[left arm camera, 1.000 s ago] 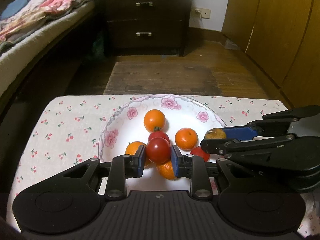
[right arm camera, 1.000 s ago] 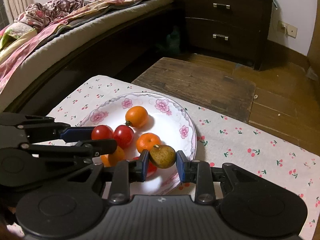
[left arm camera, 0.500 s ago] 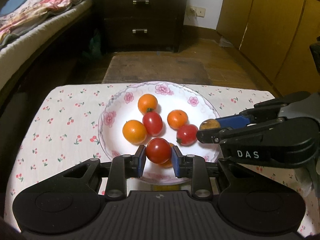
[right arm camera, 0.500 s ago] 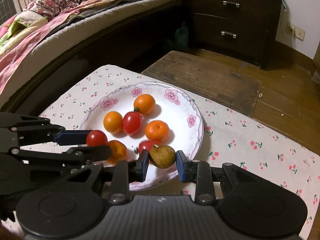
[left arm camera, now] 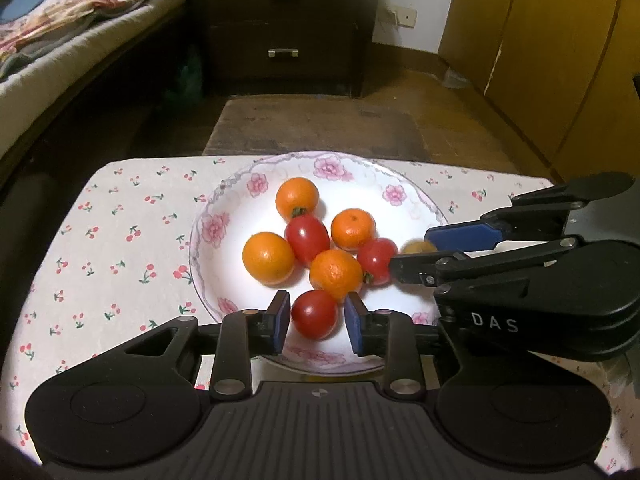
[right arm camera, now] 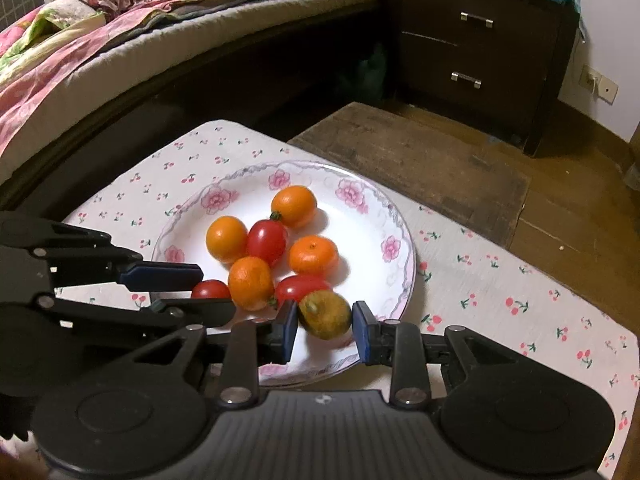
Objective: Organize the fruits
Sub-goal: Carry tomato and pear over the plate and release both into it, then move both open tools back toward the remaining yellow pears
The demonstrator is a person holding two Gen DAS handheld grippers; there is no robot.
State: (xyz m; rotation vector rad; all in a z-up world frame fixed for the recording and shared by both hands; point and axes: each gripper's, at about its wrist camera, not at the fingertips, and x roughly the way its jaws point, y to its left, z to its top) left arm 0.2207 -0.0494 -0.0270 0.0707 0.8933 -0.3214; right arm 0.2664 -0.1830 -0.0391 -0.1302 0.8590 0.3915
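Left hand-held gripper (left arm camera: 316, 322): jaws spread apart around a red tomato (left arm camera: 314, 314); a visible gap separates each blue pad from the fruit, so nothing is clamped.
Red tomato: lies on the near part of the plate (left arm camera: 208, 248), between the left pads, just beside an orange (left arm camera: 335, 273).
Right hand-held gripper (right arm camera: 325, 333): jaws parted around a yellow-brown fruit (right arm camera: 325, 315); a narrow gap shows on each side, so nothing is clamped.
Yellow-brown fruit: at the near right part of the plate, touching a second red tomato (right arm camera: 300, 286); slightly blurred; whether it rests on the plate cannot be told.
Plate: white, pink flower rim, standing on the bench (left arm camera: 100, 240).
Plate contents: 4 oranges and 3 red tomatoes, plus the yellow-brown fruit; packed in 1 cluster near the centre, most touching a neighbour.
Far orange (left arm camera: 297, 198): at the back of the cluster, touching the oblong tomato (left arm camera: 307, 238).
Left orange (left arm camera: 268, 257): beside the oblong tomato, on its left in the left wrist view.
Right orange (left arm camera: 353, 229): to the right of the oblong tomato, behind the second red tomato.
Bench cover: pale cloth with a small cherry print.
Gripper positions: both come in from the near edge of the plate, left one on the left side, right one on the right side, their fingers near each other but apart.
Surroundings: bed (right arm camera: 120, 40) with floral bedding at the left, dark 2-drawer cabinet (left arm camera: 284, 28) beyond the bench, wooden floor (right arm camera: 560, 208).
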